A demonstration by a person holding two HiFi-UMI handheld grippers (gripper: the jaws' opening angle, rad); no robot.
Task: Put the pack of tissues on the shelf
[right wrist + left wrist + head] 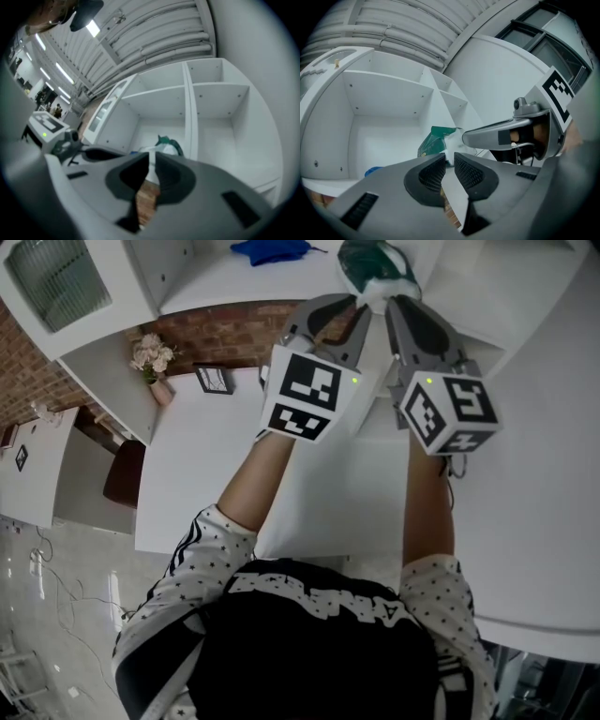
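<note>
Grippers both pinch the same thing: left gripper (449,161) and right gripper (151,164) each have jaws squeezed onto the white end of the pack of tissues (377,270), top centre of the head view. I'd say it's already at the shelf (384,126), so only setting down and letting go is left. The head view alone shows the whole blue cloth (272,249) beside it; the gripper views show the compartment's back wall.
</note>
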